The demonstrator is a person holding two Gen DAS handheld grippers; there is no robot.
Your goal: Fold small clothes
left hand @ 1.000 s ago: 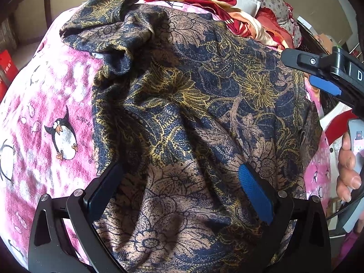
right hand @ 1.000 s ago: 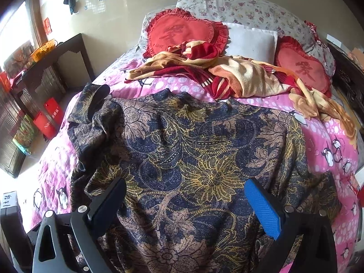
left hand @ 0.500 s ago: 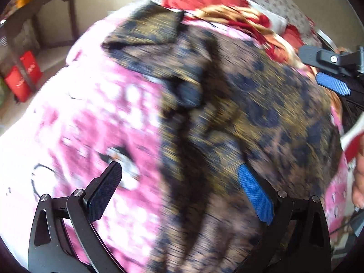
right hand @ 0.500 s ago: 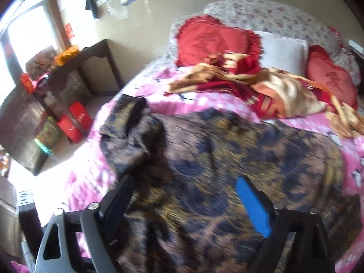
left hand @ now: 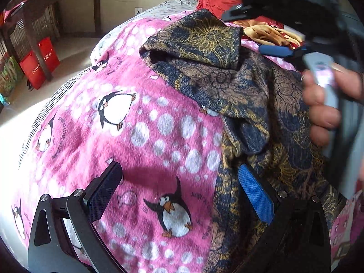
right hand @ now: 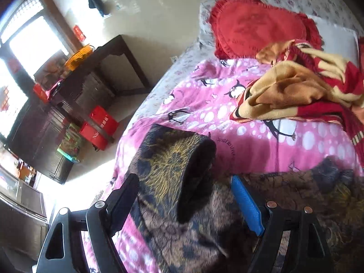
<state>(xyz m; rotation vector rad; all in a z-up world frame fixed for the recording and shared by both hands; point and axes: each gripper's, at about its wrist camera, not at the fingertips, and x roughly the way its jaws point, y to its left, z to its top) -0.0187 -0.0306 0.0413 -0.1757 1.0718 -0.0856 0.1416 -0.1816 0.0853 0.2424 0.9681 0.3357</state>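
Observation:
A dark blue, gold and brown floral top (left hand: 254,104) lies spread on a pink penguin blanket (left hand: 145,122). Its left sleeve, with the open cuff (right hand: 198,173), lies crumpled toward the bed's left edge. My left gripper (left hand: 179,179) is open and empty, low over the blanket at the top's left side edge. My right gripper (right hand: 184,193) is open, its jaws either side of the sleeve near the cuff, not closed on it. It also shows in the left wrist view (left hand: 273,31), above the sleeve, with the holding hand (left hand: 323,107).
A red and tan garment (right hand: 300,86) is heaped further up the bed before red heart cushions (right hand: 257,31) and a white pillow (right hand: 336,38). Left of the bed are a dark wooden table (right hand: 95,68) and red bags (right hand: 97,127) on the floor.
Both grippers have swung left, from over the body of the top to its left sleeve and side edge. The right gripper has come close above the sleeve cuff. Both stay open.

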